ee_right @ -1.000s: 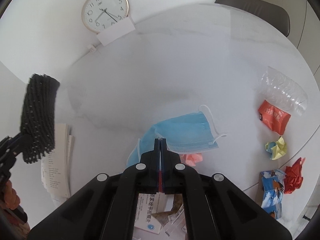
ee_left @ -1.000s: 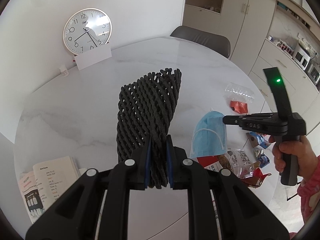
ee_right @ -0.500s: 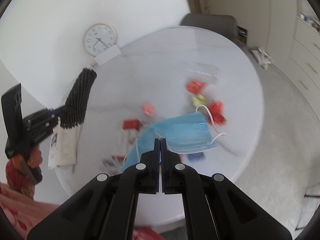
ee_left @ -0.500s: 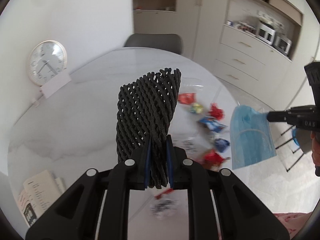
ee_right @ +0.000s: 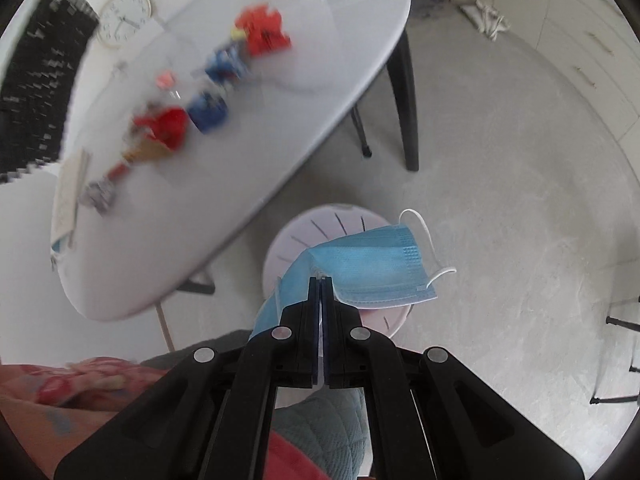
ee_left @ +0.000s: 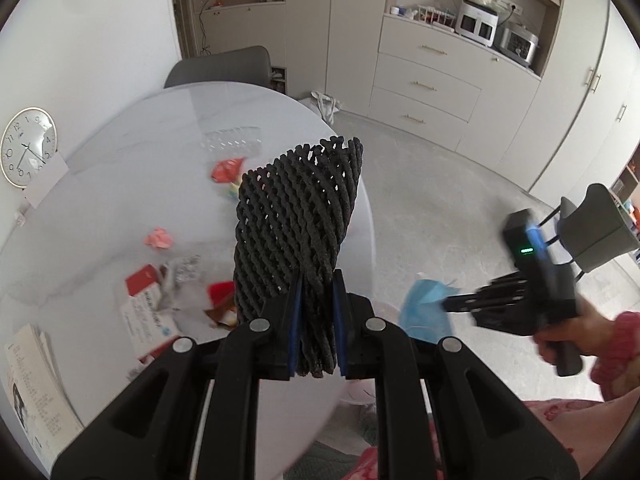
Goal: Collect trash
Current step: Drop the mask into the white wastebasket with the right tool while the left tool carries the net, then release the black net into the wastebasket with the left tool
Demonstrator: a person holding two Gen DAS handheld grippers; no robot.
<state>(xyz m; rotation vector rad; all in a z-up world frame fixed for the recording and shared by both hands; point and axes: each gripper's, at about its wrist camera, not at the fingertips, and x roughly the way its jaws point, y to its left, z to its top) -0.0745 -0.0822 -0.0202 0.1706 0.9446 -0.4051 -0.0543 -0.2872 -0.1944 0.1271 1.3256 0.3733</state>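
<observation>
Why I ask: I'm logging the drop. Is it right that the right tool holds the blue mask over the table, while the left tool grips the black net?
Not quite. The right wrist view shows the right tool holding the mask over the white bin on the floor, beside the table. The left tool does grip the net.

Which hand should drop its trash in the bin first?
Right. The right gripper holds the blue mask directly over the white bin, while the left gripper with its black foam net is above the table.
</observation>
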